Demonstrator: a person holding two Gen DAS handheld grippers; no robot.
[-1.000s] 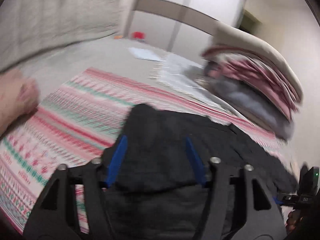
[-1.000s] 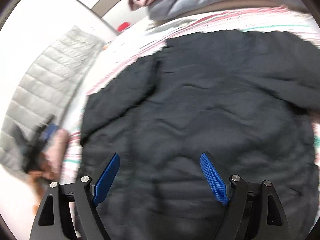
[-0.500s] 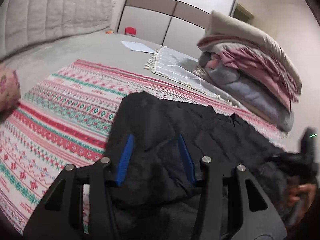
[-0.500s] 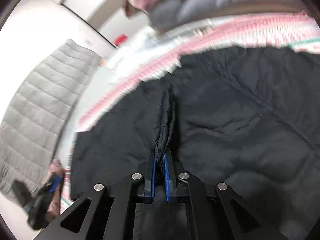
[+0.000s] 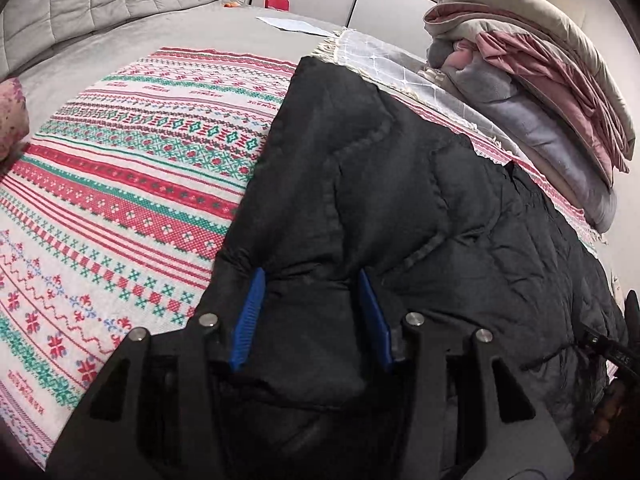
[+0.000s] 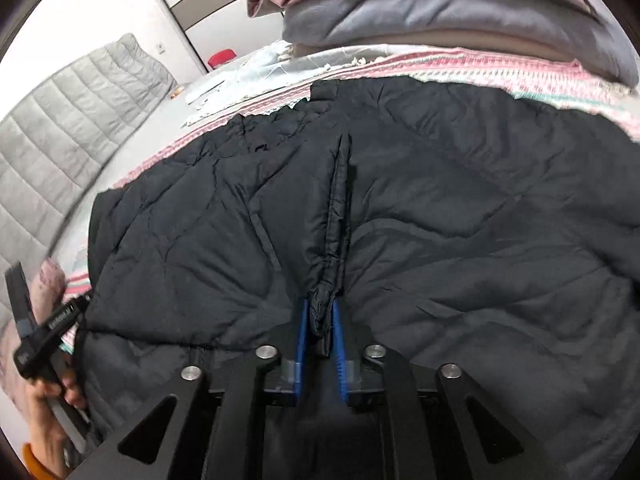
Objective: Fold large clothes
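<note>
We have the black jacket (image 5: 420,184) spread flat on the striped blanket (image 5: 120,184) that covers the bed, and both tools are down at its near hem. The right hand-held gripper (image 6: 320,328) is nearly closed, its blue pads pinching a thin ridge of jacket fabric; its jaws clamped down and have just eased a little, with the ridge between them. The left hand-held gripper (image 5: 310,312) stands about half open over a puffy bulge of the jacket, and its jaws have just widened slightly. The pads seem to touch the cloth on both sides, but from this angle we cannot tell whether they truly grip it.

What could go wrong? We think the right pinch holds only the outer shell, so a lift may slip or drag one layer and leave the padding behind. If the left one is not clamped, the hem would rise on one side only and the fold would skew.

For room, the blanket lies bare on the left side of the jacket, wide enough to swing a fold over. Beyond the jacket's far edge sit a fringed white cloth (image 5: 384,60) and a pile of bedding (image 5: 540,92), close enough that a long throw could catch the fringe.
</note>
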